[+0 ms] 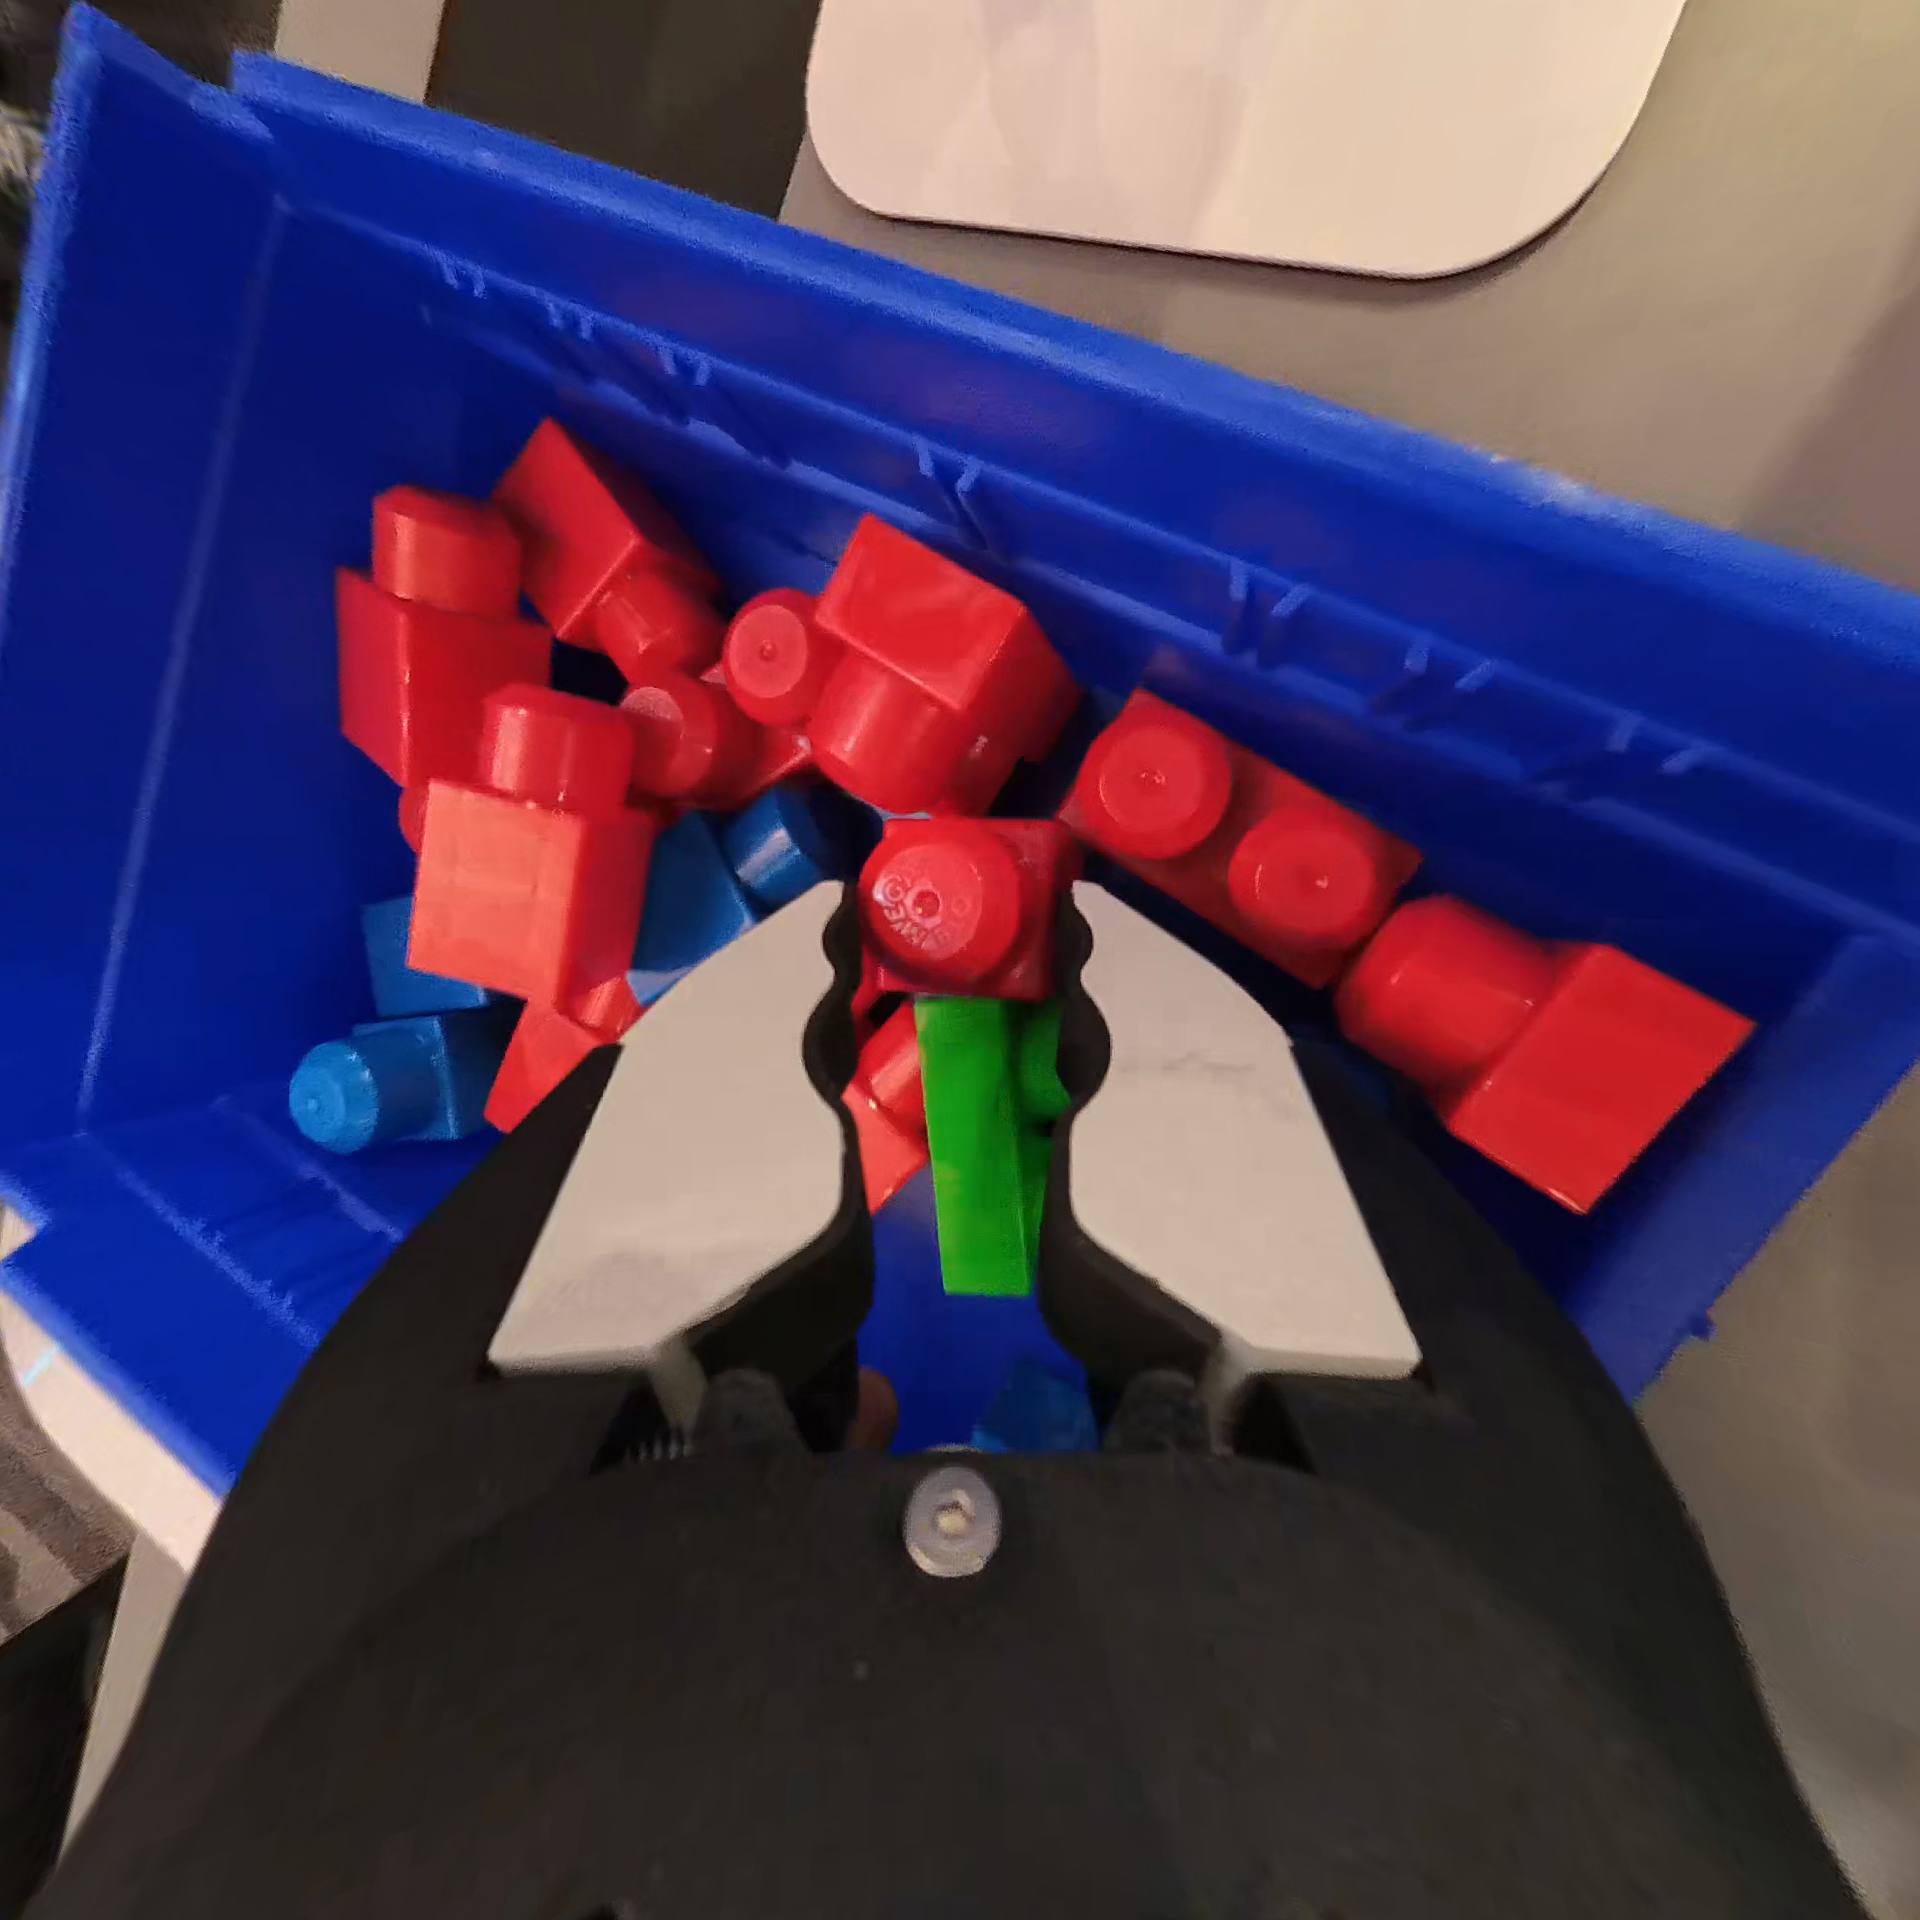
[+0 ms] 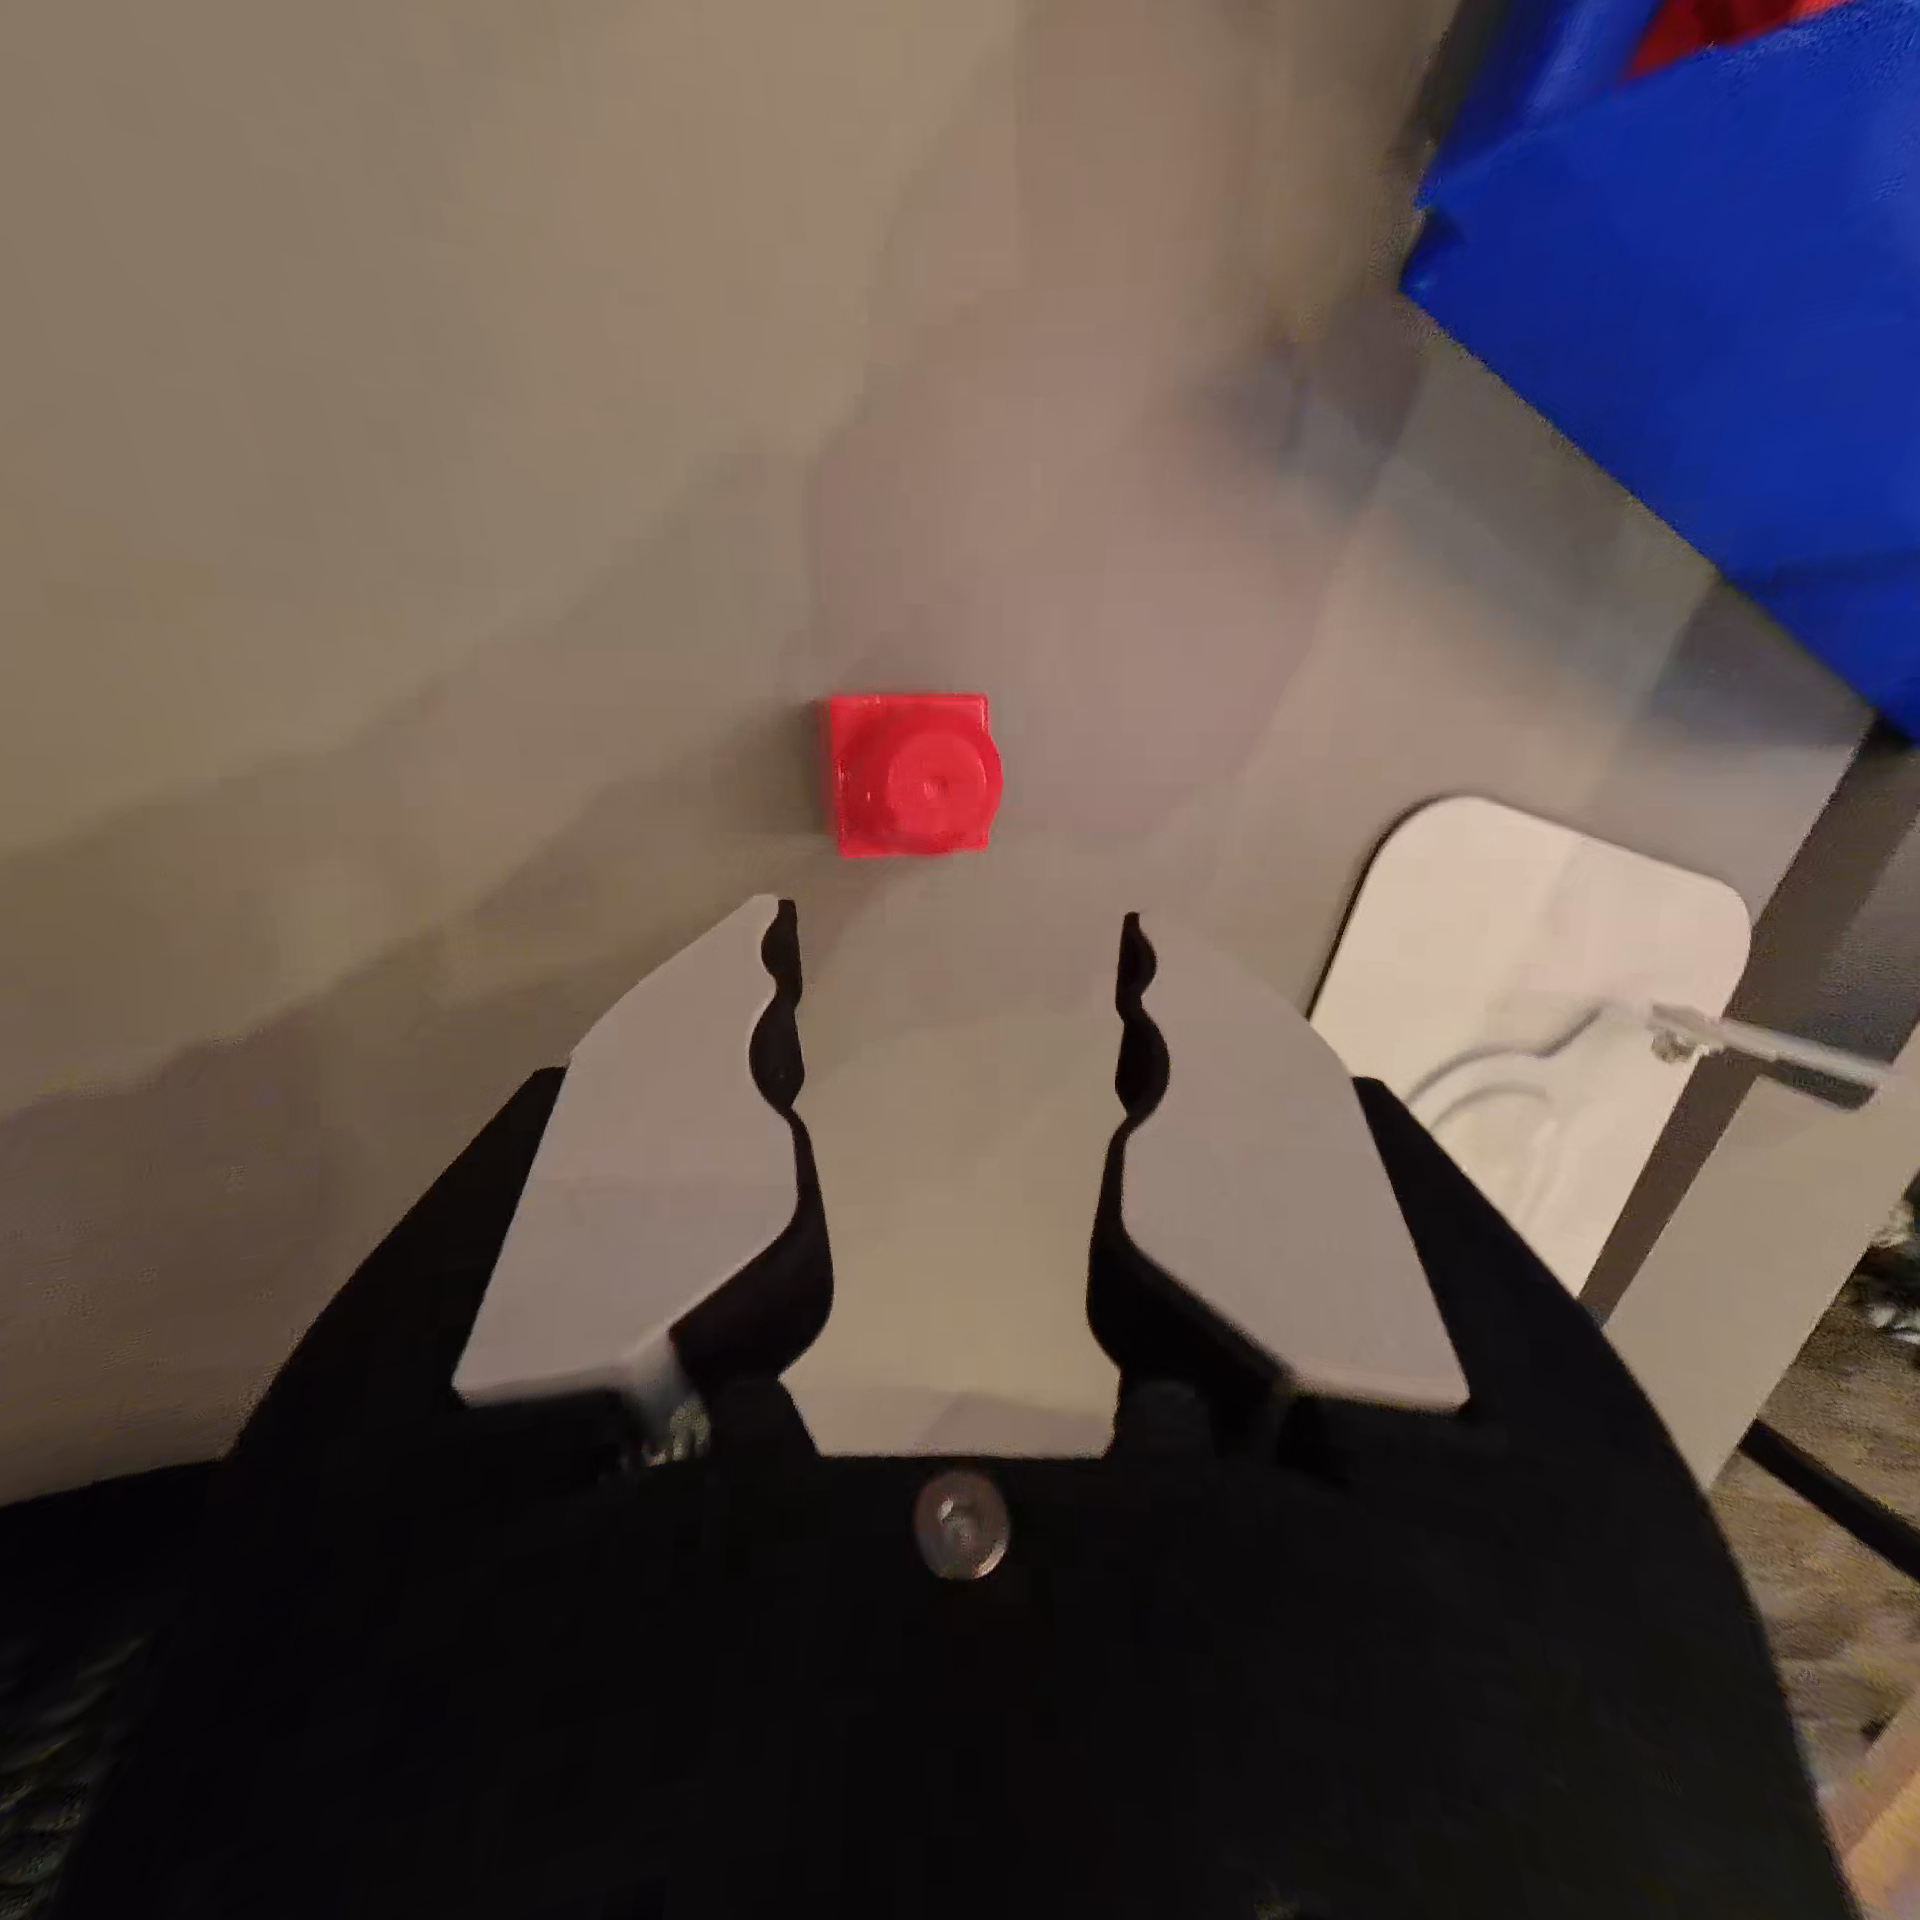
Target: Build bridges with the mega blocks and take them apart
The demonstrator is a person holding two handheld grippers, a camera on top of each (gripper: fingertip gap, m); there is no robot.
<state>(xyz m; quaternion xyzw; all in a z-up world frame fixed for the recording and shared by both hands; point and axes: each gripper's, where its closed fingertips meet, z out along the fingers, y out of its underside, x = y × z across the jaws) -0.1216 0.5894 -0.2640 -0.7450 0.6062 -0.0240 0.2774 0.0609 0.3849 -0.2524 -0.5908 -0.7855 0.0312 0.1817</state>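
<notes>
Grey worktop (image 2: 520, 416): right gripper (image 2: 956, 925) jaws apart below red block (image 2: 909, 774); left gripper (image 1: 956, 914) jaws clamped on red block (image 1: 966, 904) over blue bin (image 1: 208, 520).

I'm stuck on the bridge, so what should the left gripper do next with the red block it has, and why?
Probably lift straight up out of the bin. The left gripper is closed on a single-stud red block above the pile, while the right gripper stands open over another red block set alone on the table; the held one seems meant to join it.
</notes>
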